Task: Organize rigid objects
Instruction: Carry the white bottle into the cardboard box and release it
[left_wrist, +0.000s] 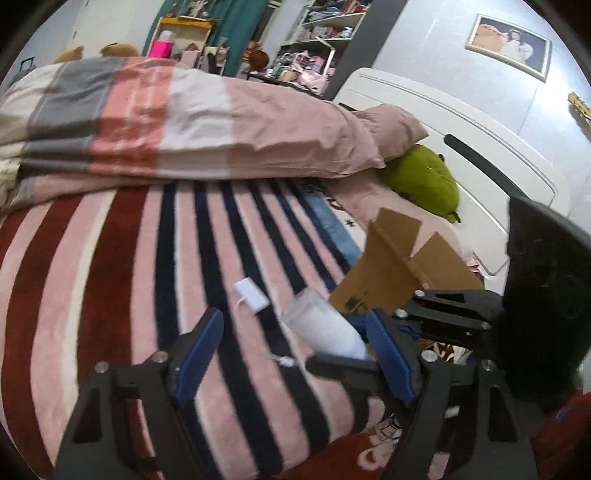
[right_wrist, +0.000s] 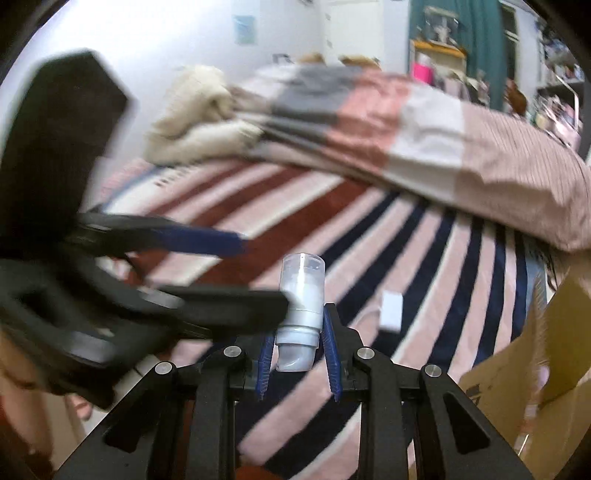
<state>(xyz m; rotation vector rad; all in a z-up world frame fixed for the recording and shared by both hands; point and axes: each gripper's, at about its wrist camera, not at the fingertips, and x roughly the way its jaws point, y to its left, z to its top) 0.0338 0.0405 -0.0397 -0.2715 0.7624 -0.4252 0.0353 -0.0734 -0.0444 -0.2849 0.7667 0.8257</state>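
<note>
A white pump bottle with a clear cap (right_wrist: 301, 306) stands between the blue pads of my right gripper (right_wrist: 299, 332), which is shut on its lower body and holds it above the striped blanket. The bottle (left_wrist: 323, 326) also shows in the left wrist view, with the right gripper's body to its right. My left gripper (left_wrist: 295, 332) is open and empty, its blue fingers (left_wrist: 201, 350) on either side of the bottle. In the right wrist view it (right_wrist: 221, 273) is blurred at left. A small white adapter (left_wrist: 251, 295) with a cable lies on the blanket; it also shows in the right wrist view (right_wrist: 391, 310).
An open cardboard box (left_wrist: 402, 269) sits at the bed's right edge; it also shows in the right wrist view (right_wrist: 535, 369). A folded pink quilt (left_wrist: 184, 122), a pillow (left_wrist: 395, 125) and a green plush toy (left_wrist: 424, 181) lie beyond. A white headboard (left_wrist: 480, 147) stands at right.
</note>
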